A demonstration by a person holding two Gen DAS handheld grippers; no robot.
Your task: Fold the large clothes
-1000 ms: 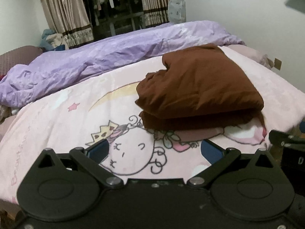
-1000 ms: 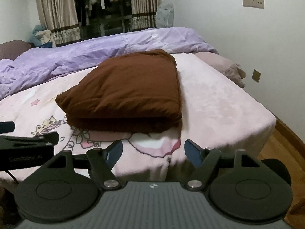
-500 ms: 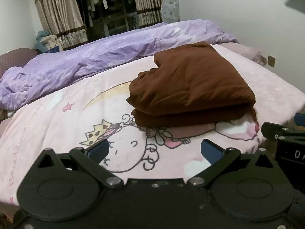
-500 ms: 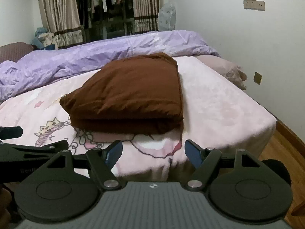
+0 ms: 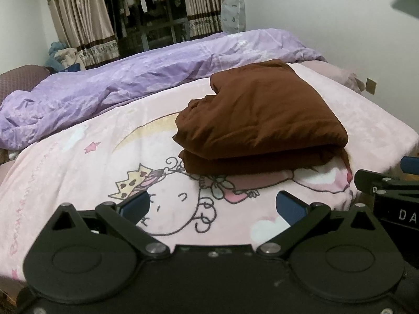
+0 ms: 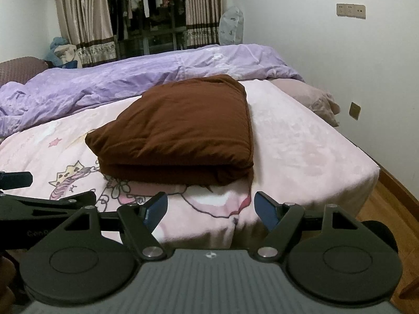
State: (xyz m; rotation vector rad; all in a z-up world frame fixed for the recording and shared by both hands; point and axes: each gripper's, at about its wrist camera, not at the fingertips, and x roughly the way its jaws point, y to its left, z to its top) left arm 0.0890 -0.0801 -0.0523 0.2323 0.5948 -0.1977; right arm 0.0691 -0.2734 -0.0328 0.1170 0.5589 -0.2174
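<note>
The brown garment sits folded into a thick, squarish bundle on the pink cartoon blanket, toward the near right part of the bed, its doubled layers stacked with the fold edge facing the cameras. It partly covers the blanket's printed moon and the top of the crowned cartoon figure.

The left gripper hangs above the near edge of the blanket, its blue-padded jaws spread wide with nothing between them but the print below. It is clear of the bundle, which lies ahead and slightly to its right.

The right gripper is also wide open and empty, poised over the blanket's front edge just short of the bundle, which lies straight ahead of it. From the right wrist view, the left gripper's black body juts in at the left edge; from the left wrist view, the right one shows at the right edge. The two are side by side.

Behind the bundle a rumpled purple duvet runs across the bed, with a pinkish pillow by the wall and striped curtains framing hanging clothes beyond.
</note>
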